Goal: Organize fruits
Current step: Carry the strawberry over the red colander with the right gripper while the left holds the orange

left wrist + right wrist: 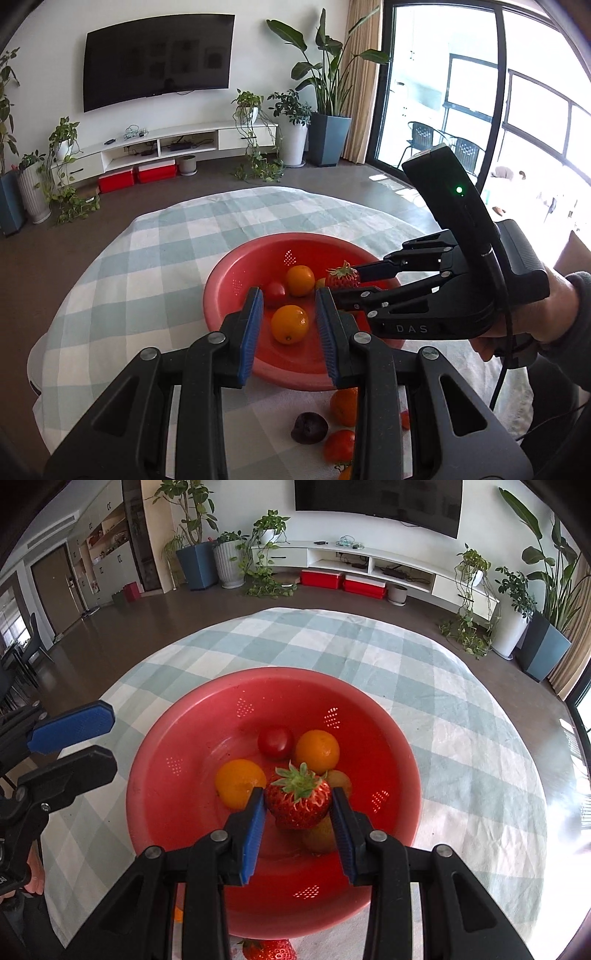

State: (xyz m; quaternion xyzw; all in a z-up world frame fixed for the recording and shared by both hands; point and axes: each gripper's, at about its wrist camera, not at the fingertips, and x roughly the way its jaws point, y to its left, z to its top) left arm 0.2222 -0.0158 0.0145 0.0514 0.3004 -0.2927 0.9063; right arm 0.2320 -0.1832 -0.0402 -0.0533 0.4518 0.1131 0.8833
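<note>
Strawberry [298,805], red and glossy with seeded skin and a spiky green leaf crown, sits pinched between the blue ribbed pads of the right tool [298,806], crown turned toward the far side of the room. It hangs above the inside of a round red plastic colander bowl [155,775] with small clusters of drain holes, which stands on a bench covered by a pale green and white checked cloth [461,709]. Below the berry, in the bowl: two round oranges [317,752], one small dark red tomato [275,741], and two brownish-green fruits [321,836] partly hidden behind the berry and the right pad.

Right tool, seen from the left wrist view [341,280]: black linkage arms reach in from the right, over the bowl rim, angled downward; a hand [543,314] in a dark sleeve grips the handle, with a cable trailing below it.

Left tool [290,314]: by the frames its blue pads stand a little apart with nothing between them, and that is as far together as they go; it is pointed down toward the bowl from the near side. In the right wrist view it [92,738] lies at the left edge, beside the bowl.

On the cloth in front of the bowl, near the left tool's base: a dark purple plum [309,427], an orange [343,406], red tomatoes [339,445], and a second strawberry [271,949].
</note>
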